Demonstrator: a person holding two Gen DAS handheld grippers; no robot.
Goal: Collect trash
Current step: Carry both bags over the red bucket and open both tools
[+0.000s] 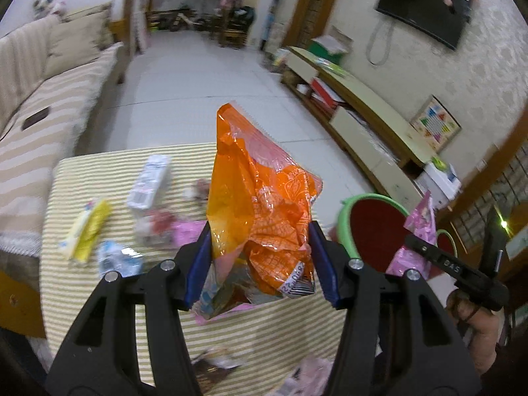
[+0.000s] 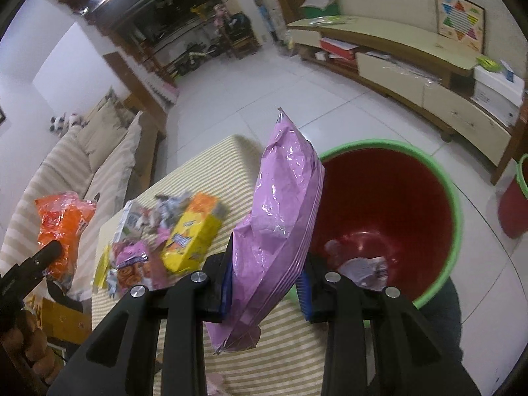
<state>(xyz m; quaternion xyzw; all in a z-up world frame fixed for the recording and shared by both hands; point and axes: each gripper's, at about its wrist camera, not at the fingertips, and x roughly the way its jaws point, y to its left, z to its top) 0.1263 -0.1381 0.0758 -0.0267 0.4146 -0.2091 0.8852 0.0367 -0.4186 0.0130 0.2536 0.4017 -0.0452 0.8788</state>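
Trash lies scattered over the striped tablecloth [image 1: 109, 168] of a low table, and two pieces of it are off the cloth in the grippers; the left gripper [image 1: 260, 264] pinches a crumpled orange snack bag [image 1: 260, 198] between its blue pads, the bag standing up out of the jaws with its serrated top edge uppermost; the right gripper [image 2: 265, 283] is pressed onto a pink-purple snack bag [image 2: 283, 214], which stands upright in its jaws, with its lower end hanging below the fingers over the cloth.

Just beside the table's right edge stands a red bin with a green rim [image 2: 457, 204]; in the right wrist view the pink-purple bag overlaps the bin's left rim, and some crumpled wrappers [image 2: 363, 264] already lie at its bottom; a second red bin [image 2: 514, 208] stands on the tiled floor [image 2: 264, 92] farther right.

On the cloth remain a yellow box [image 2: 191, 234], a white packet [image 1: 148, 181], a yellow-and-white wrapper [image 1: 85, 231], a crumpled bluish wrapper [image 1: 118, 260] and a blurred heap of pink and white wrappers [image 2: 138, 257]; their printing is too smeared to read.

A striped sofa [image 1: 49, 125] runs along the table's left side; a low TV cabinet [image 2: 412, 62] stands against the far wall under a wall-mounted television [image 1: 425, 10].
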